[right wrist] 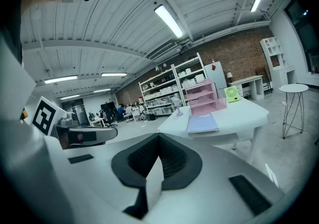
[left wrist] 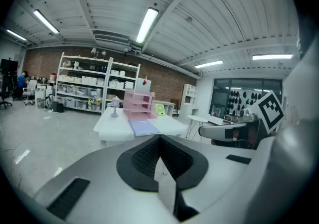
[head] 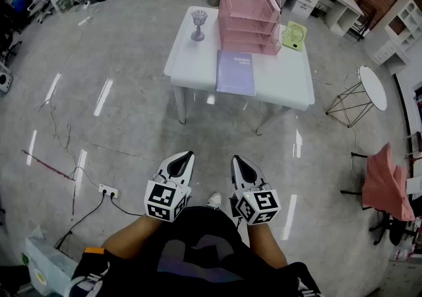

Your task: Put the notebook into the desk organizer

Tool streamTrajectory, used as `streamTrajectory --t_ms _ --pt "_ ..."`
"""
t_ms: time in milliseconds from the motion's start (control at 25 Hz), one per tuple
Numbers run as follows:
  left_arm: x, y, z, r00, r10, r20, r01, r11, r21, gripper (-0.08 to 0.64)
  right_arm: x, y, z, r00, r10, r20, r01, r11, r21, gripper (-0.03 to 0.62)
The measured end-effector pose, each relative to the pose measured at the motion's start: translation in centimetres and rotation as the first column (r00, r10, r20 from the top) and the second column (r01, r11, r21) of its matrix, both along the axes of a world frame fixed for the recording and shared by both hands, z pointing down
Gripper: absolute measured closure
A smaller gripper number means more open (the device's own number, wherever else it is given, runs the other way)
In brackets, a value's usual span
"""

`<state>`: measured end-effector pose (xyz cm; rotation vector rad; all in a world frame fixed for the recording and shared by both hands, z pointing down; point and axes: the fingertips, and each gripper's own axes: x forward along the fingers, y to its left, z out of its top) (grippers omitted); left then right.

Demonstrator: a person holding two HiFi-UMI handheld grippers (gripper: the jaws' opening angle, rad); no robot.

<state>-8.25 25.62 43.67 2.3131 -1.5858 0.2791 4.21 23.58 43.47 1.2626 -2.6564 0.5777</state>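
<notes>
Nothing is done yet: the notebook (head: 235, 72) lies flat on the tabletop (head: 191, 58), touching or just near of the pink desk organizer (head: 249, 17), whose trays seem empty, while the left tongs (head: 186, 157) and right tongs (head: 237, 160), both closed on nothing, hang well apart from it.

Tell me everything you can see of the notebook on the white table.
The notebook is thin and rectangular, with a smooth-looking pale purple cover and a small line of print near its far end, too small to read. It is closed and lies flat on the table, lengthwise away from the person, its near edge close to the table's front edge. Its far end lies just before the pink desk organizer; whether they touch cannot be told. Nothing lies on it.
</notes>
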Motion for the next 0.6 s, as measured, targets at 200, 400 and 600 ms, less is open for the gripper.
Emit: streamTrajectory --t_ms 200,400,600 --pt "0.6 -1.1 -0.4 1.0 -0.009 0.002 0.009 1.0 0.01 0.551 0.7 -1.3 -0.1 1.0 0.004 -0.001 -0.004 1.0 0.001 0.578" --pt "1.5 -2.3 -0.4 1.0 -0.022 0.004 0.022 1.0 0.015 0.552 1.8 -2.7 -0.1 1.0 0.0 0.004 0.0 1.0 0.004 0.578" --pt "2.7 -3.3 -0.3 1.0 -0.027 -0.005 0.027 1.0 0.008 0.551 3.4 -4.2 0.2 0.998 0.007 0.056 -0.005 0.999 -0.034 0.577"
